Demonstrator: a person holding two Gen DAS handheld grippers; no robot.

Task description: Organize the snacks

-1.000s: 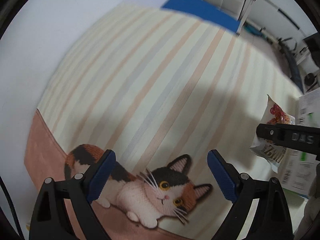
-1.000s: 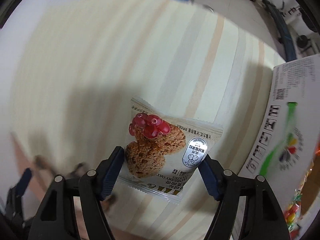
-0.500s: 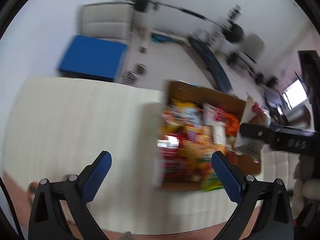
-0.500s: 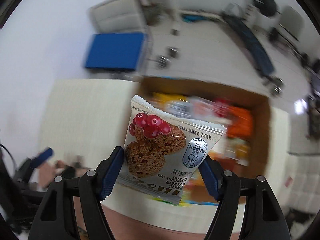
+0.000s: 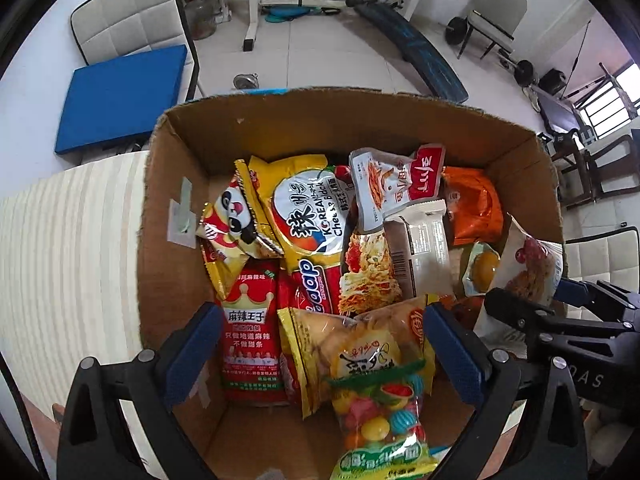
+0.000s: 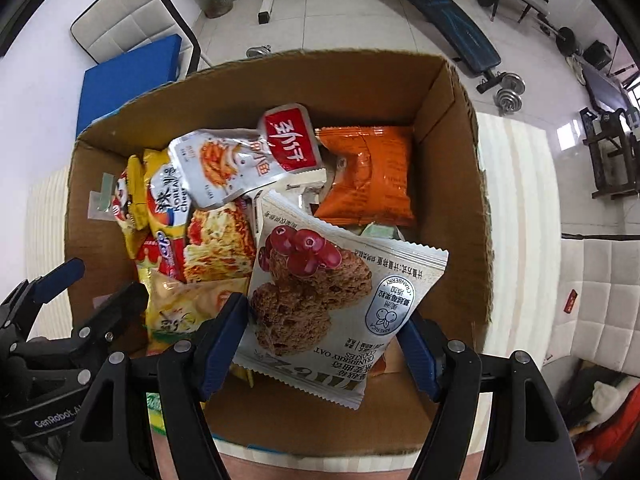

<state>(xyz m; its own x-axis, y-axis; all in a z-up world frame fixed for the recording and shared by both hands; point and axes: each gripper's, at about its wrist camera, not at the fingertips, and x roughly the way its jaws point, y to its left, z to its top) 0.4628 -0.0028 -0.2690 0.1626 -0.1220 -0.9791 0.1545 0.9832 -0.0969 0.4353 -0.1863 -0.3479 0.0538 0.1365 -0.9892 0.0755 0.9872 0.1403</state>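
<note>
My right gripper (image 6: 324,344) is shut on a white cranberry oat cookie packet (image 6: 336,292) and holds it above the open cardboard box (image 6: 472,184). The same packet shows at the right of the left wrist view (image 5: 528,272), over the box's right side. The box (image 5: 280,120) holds several snack bags: an orange bag (image 6: 368,176), a white and red pouch (image 6: 248,160), a yellow noodle pack (image 5: 312,216), a red spicy-strip pack (image 5: 248,328), a candy bag (image 5: 376,420). My left gripper (image 5: 320,348) is open and empty above the box's near side.
The box stands on a striped cloth (image 5: 68,248) on the table. Beyond it are a blue pad (image 5: 120,96), a white chair (image 5: 128,12) and gym equipment (image 5: 412,52) on a tiled floor. A white cushioned seat (image 6: 600,300) is at the right.
Both grippers have swung from the striped cloth with the cat picture to above the snack box. The right gripper has kept the cookie packet throughout.
</note>
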